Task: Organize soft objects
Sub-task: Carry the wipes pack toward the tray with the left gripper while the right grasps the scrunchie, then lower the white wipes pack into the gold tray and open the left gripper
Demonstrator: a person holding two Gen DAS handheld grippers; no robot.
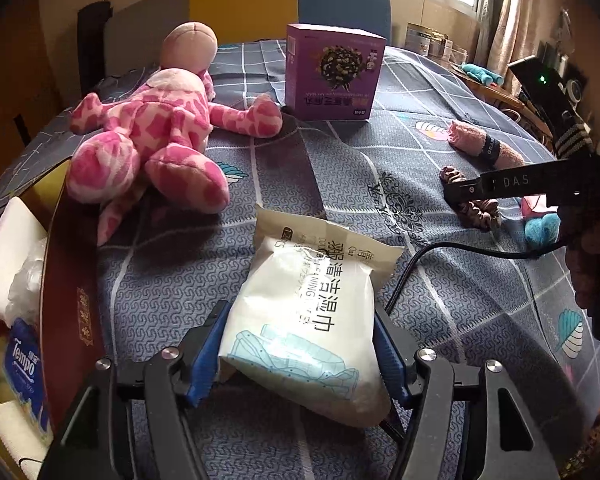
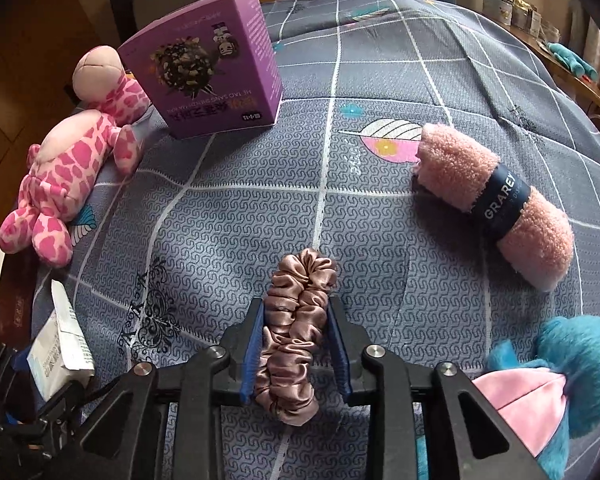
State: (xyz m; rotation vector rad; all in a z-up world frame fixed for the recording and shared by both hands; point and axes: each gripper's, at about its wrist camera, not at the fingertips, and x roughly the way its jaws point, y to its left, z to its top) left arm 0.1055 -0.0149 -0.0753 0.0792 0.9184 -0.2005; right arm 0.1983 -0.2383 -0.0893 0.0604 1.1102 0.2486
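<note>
Meanwhile, scrunchie (image 2: 298, 332) between right hand-held gripper (image 2: 298, 350) pads.

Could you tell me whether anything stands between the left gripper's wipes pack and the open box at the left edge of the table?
Nothing visible does. The left gripper holds the wipes pack, and the cloth between it and the box lies bare. The pink plush lies farther back, beside that path rather than across it.
</note>
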